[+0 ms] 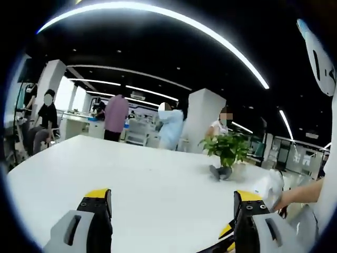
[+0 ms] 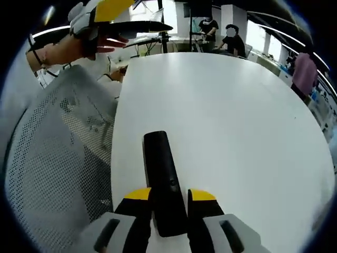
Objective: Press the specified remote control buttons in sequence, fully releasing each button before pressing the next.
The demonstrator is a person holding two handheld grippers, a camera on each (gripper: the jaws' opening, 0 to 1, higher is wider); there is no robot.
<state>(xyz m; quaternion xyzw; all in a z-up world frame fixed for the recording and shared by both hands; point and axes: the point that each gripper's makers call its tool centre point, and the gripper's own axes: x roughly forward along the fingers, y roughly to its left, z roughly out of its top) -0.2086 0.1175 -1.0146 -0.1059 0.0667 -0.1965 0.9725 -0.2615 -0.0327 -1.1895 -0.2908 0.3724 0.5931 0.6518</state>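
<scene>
So in the left gripper view, the left tongs [image 1: 171,203] are spread wide apart with nothing between the yellow-tipped jaws, just hanging over the white tabletop [image 1: 131,174]. Further back on that tabletop there's a small potted plant [image 1: 228,153] with green leaves, sitting off to the right. A bare forearm [image 1: 303,192] comes in from the right edge, with its hand near something crinkly and clear that I can't really make out. Behind the tabletop it's an open office, with several people [image 1: 116,117] standing around and long light strips on the dark ceiling.

Over in the right gripper view, the right tongs [image 2: 170,197] are clamped on a black remote control [image 2: 163,179], one jaw on each long side of it near its lower end. The remote sticks out forward past the jaws over the near part of the tabletop [image 2: 237,132], close to its left edge. To the left of the tabletop there's a grey mesh chair back [image 2: 58,168]. Up in the top left corner you can see the person's hand [image 2: 71,45] holding the other tongs, and I can't tell their state from this angle. More people [image 2: 231,37] are at the far end of the room.
</scene>
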